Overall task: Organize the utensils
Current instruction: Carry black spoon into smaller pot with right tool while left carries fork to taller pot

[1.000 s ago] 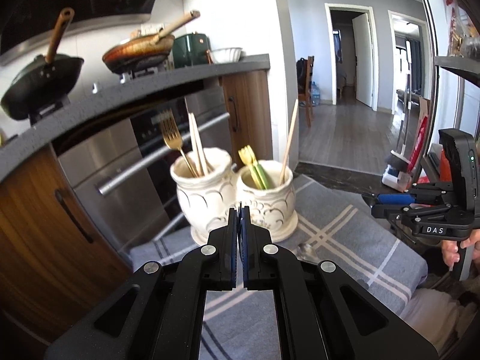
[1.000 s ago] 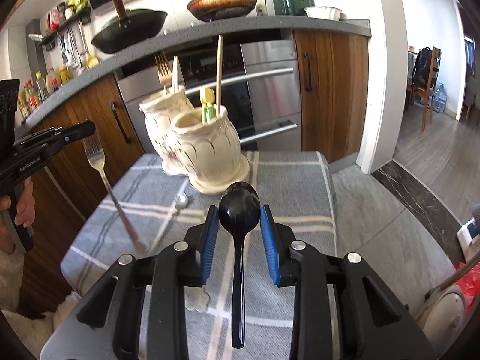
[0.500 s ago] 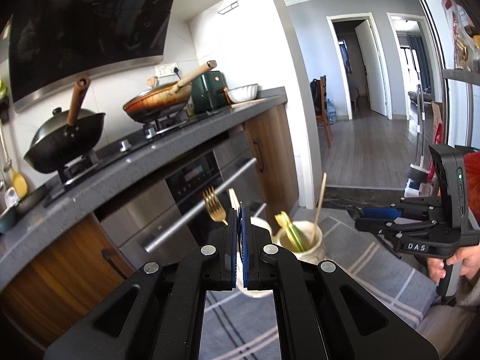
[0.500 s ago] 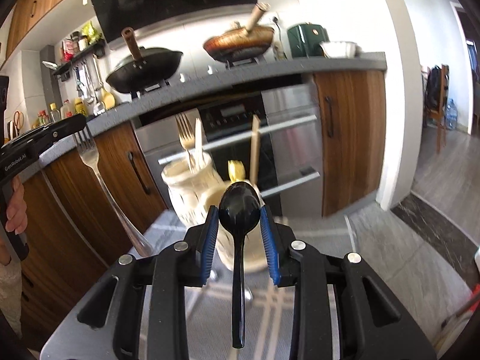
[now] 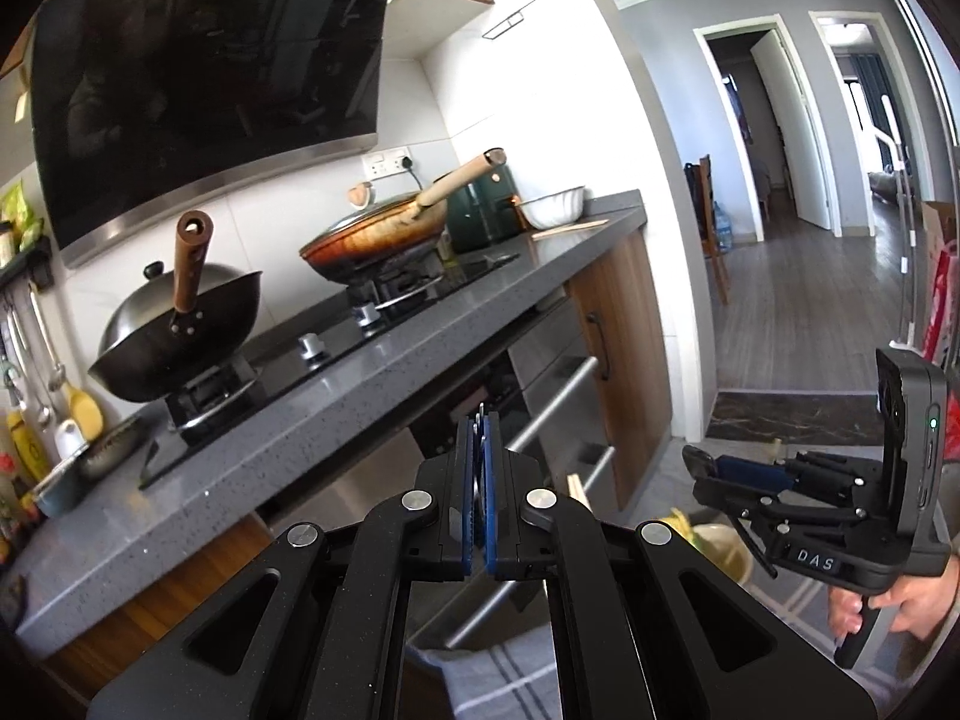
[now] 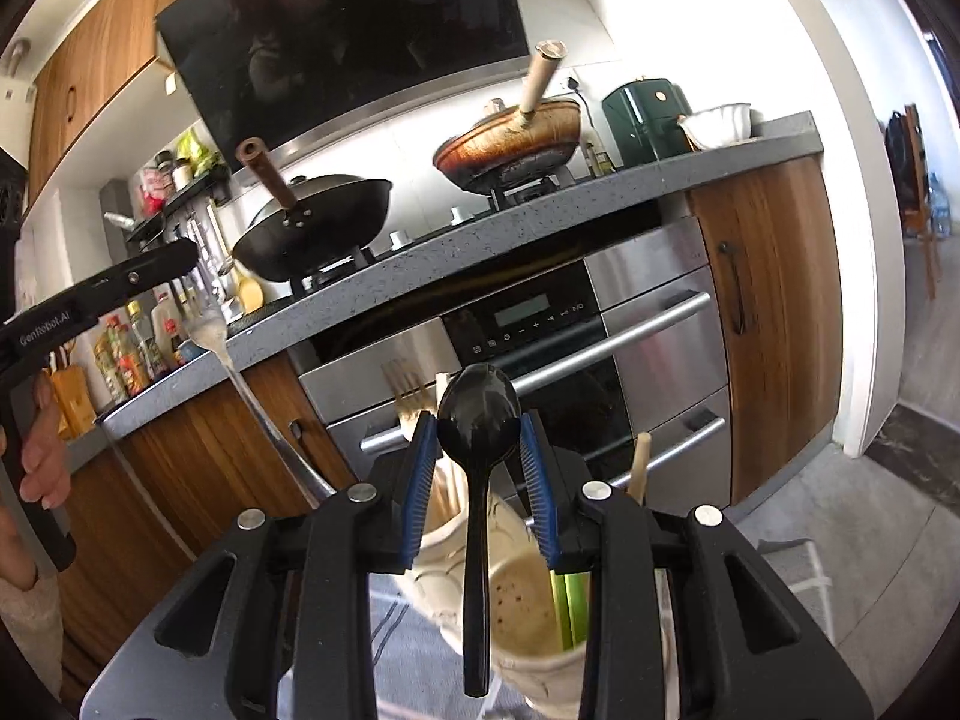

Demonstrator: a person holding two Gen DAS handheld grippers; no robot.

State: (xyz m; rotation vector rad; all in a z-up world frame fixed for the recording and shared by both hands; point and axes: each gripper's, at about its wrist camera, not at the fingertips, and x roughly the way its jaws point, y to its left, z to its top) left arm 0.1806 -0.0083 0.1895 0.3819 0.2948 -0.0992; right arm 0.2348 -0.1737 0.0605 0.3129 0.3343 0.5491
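My right gripper is shut on a black spoon, bowl up, handle hanging down over the near white ceramic holder. That holder has green utensils and a wooden chopstick in it. Behind it, the second holder carries a gold fork and pale chopsticks. My left gripper is shut on a silver fork, which slants down from its tip at the left of the right wrist view. The left wrist view shows only a thin metal edge between its pads, and the right gripper at the right.
Both holders stand on a grey plaid cloth. Behind them are a steel oven, wooden cabinets and a grey counter with a black wok and a frying pan. A hallway opens to the right.
Both grippers have risen and tilted up toward the counter. The holders have dropped low in both views. The right gripper, still gripping the spoon, now hangs over the near holder.
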